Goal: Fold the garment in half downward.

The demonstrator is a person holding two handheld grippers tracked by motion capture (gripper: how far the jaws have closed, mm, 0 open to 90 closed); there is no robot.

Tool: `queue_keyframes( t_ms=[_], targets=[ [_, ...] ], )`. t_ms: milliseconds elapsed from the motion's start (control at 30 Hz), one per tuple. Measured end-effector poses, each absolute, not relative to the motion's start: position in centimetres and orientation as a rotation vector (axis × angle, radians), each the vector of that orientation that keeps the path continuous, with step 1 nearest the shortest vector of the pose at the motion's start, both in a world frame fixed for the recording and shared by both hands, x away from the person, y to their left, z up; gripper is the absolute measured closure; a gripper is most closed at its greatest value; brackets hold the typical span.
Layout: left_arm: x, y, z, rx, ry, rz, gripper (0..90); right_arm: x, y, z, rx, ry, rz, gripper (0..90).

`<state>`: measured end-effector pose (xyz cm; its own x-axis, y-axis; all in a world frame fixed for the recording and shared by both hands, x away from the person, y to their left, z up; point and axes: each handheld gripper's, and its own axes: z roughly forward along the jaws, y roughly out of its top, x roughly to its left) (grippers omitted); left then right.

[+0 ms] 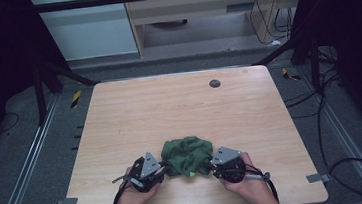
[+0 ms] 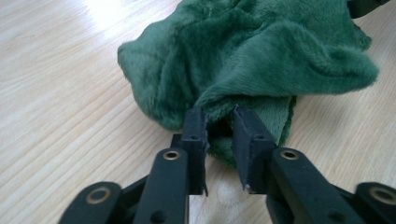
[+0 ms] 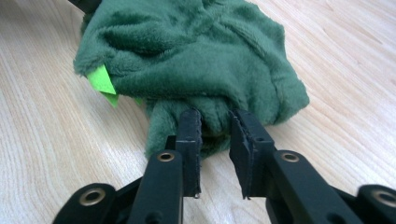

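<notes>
While both hands rest on the near edge of the wooden table [image 1: 179,102], a crumpled green plush cloth [image 1: 188,155] lies bunched in a low heap between the two grippers, at the centre of the near half of the tabletop.

Left gripper [image 1: 163,170]: held by the left hand [image 1: 134,197], pointing inward at the cloth's left side. Per the left gripper view, jaws stand a little apart, w/ a fold of the cloth [image 2: 247,60] reaching into the gap at the tips. Fabric touches the inner faces at the tips; whether the pads press on it cannot be told. Gap between the jaws is clear lower down, bare table visible through it.

Right gripper [image 1: 209,166]: held by the right hand [image 1: 251,186], pointing inward at the cloth's right side. Per the right gripper view, jaws likewise a little apart, w/ a bunched edge of the cloth [image 3: 196,56] sitting between the tips. Contact w/ the pads looks light; firm pinch not confirmed.

Cloth detail: a bright-green tag [image 3: 103,83] sticks out of the heap on the side facing the person; same tag [image 1: 192,174] shows at the near edge in the high view.

Misc.: a dark round cap [image 1: 214,83] sits in the tabletop near the far edge, well apart from the cloth. Cables trail from each gripper back along the forearms.
</notes>
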<state>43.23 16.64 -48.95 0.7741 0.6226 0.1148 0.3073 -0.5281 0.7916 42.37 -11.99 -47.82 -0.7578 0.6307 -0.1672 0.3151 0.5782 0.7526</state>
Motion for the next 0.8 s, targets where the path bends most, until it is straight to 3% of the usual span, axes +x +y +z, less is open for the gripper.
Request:
queue_keyframes(
  t_ms=[300,400,633,800],
  targets=[
    [42.9,17.2,-48.6,2.139,0.719,0.502,64.4,42.3,-12.4,-47.7,0.798,2.38,1.023,63.2],
    [42.8,17.4,-48.4,2.138,0.735,0.512,56.6,42.4,-12.7,-47.7,0.829,2.378,1.019,54.7],
    [43.2,17.9,-47.6,2.151,0.8,0.5,30.1,42.9,-13.5,-47.5,0.926,2.36,0.982,24.4],
    [43.6,18.2,-47.2,2.155,0.838,0.477,18.4,43.5,-14.5,-47.5,0.986,2.374,0.947,13.9]
  ],
)
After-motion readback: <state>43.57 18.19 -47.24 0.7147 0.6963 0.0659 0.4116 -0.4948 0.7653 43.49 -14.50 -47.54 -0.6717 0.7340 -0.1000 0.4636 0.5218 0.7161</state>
